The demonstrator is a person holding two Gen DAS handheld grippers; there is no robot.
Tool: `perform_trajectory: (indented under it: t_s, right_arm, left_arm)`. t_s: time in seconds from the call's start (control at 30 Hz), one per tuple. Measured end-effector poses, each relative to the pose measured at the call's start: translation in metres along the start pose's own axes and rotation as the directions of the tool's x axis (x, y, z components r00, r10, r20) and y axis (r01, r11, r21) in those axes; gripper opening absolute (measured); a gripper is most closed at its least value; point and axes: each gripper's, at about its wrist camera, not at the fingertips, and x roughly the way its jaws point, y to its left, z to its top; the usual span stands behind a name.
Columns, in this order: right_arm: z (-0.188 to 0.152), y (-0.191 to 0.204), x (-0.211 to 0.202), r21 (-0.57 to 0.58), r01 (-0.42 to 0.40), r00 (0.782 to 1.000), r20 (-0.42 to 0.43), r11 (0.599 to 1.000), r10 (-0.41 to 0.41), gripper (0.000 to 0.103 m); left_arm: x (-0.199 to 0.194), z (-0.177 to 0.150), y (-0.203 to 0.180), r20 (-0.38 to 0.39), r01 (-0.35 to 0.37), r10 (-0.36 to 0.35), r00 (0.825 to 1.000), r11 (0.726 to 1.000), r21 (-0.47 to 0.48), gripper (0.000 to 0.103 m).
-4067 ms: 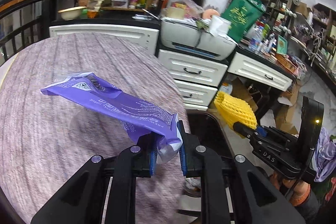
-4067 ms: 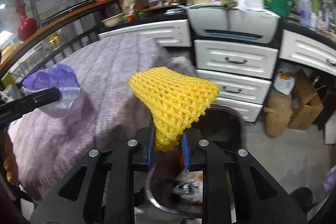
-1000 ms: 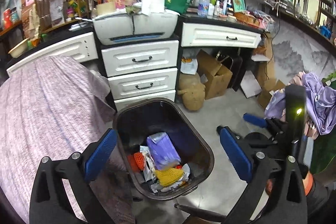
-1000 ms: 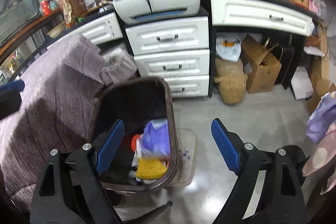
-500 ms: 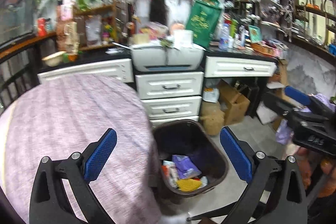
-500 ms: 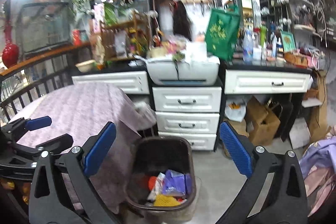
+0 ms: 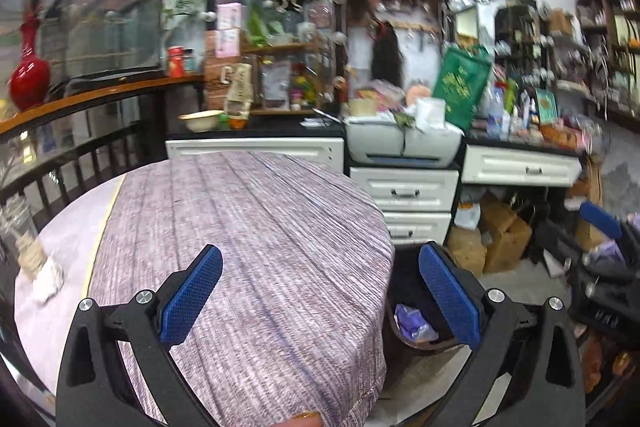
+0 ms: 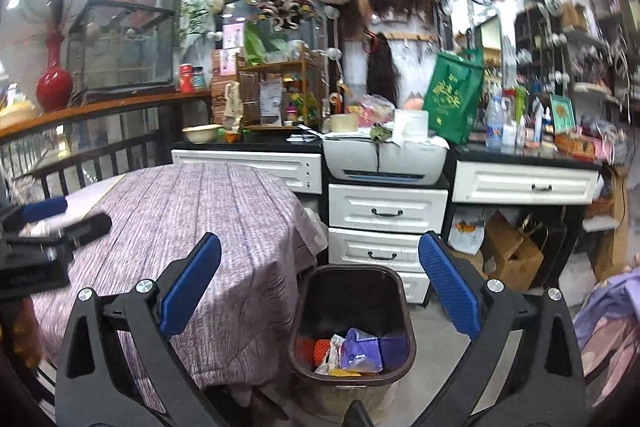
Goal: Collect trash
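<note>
The left gripper (image 7: 320, 301) has its blue-padded jaws spread wide with nothing between them, hanging over the near edge of the round table (image 7: 248, 227) under its mauve woven cloth. The right gripper (image 8: 320, 287) is equally wide and empty, framing the dark brown trash bin (image 8: 352, 311) on the floor just beside the table's draped edge. The trash lies in that bin: a purple wrapper (image 8: 360, 347), an orange-red mesh piece (image 8: 322, 347) and a sliver of yellow netting at the front wall. From the left wrist view only a corner of the bin and the purple wrapper (image 7: 412, 323) show past the table edge. At the table's far left lies a pale crumpled scrap (image 7: 46, 279), too blurred to name; if it is trash, the job is probably not finished. The risks ahead, as I judge them: open jaws dragging and bunching the cloth, or snagging cloth along with a flat scrap.
</note>
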Motion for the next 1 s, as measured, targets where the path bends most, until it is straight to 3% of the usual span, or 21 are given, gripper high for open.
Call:
perform_trajectory:
  t_s: [0.23, 1.0]
  right_arm:
    - [-0.007, 0.005, -0.007, -0.021, -0.016, 0.999, 0.034, 1.0, 0.017, 0.097]
    - [-0.011, 0.001, -0.006, -0.018, -0.018, 0.998, 0.054, 1.0, 0.019, 0.097]
  left_arm:
    - [-0.008, 0.004, 0.015, 0.065, -0.019, 0.024, 0.998, 0.997, -0.077, 0.098]
    - [-0.014, -0.005, 0.013, 0.076, -0.043, 0.047, 0.996, 0.998, -0.049, 0.098]
